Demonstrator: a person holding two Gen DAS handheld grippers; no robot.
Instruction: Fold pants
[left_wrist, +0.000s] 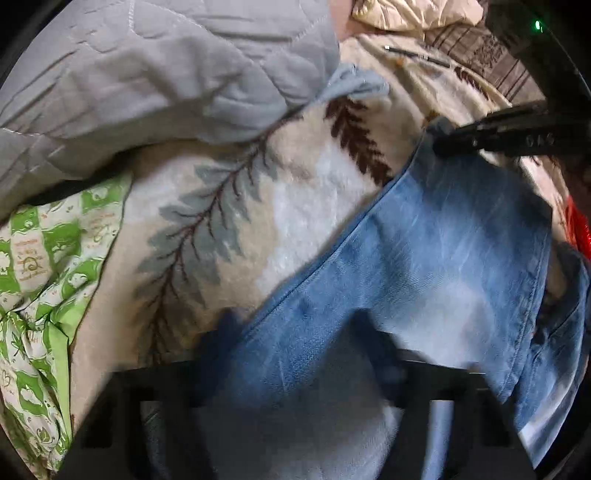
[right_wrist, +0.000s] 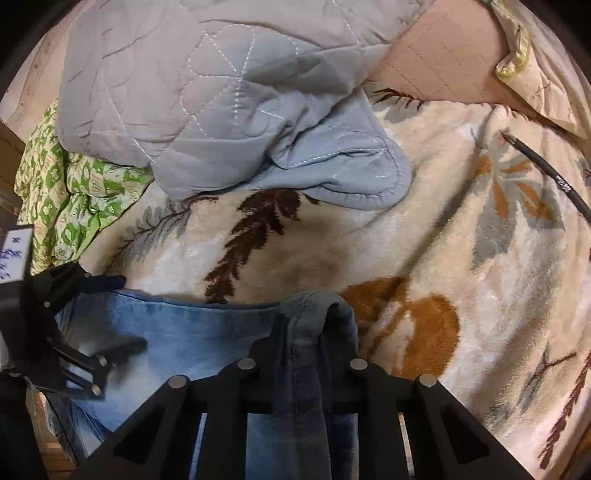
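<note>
Light blue jeans (left_wrist: 424, 258) lie over a cream leaf-print blanket (left_wrist: 295, 206). In the left wrist view my left gripper (left_wrist: 303, 332) straddles the denim near its seam edge; its blurred fingers seem closed on the cloth. The right gripper (left_wrist: 454, 142) shows at the upper right, pinching the far corner of the jeans. In the right wrist view my right gripper (right_wrist: 303, 332) is shut on a bunched fold of the jeans (right_wrist: 207, 332), and the left gripper (right_wrist: 110, 314) holds the same edge at the left.
A grey quilted cover (right_wrist: 221, 92) is heaped at the back. A green patterned cloth (right_wrist: 74, 184) lies at the left. A black pen (right_wrist: 546, 170) lies on the blanket (right_wrist: 480, 258) at the right. A pillow (right_wrist: 535, 66) sits at the far right.
</note>
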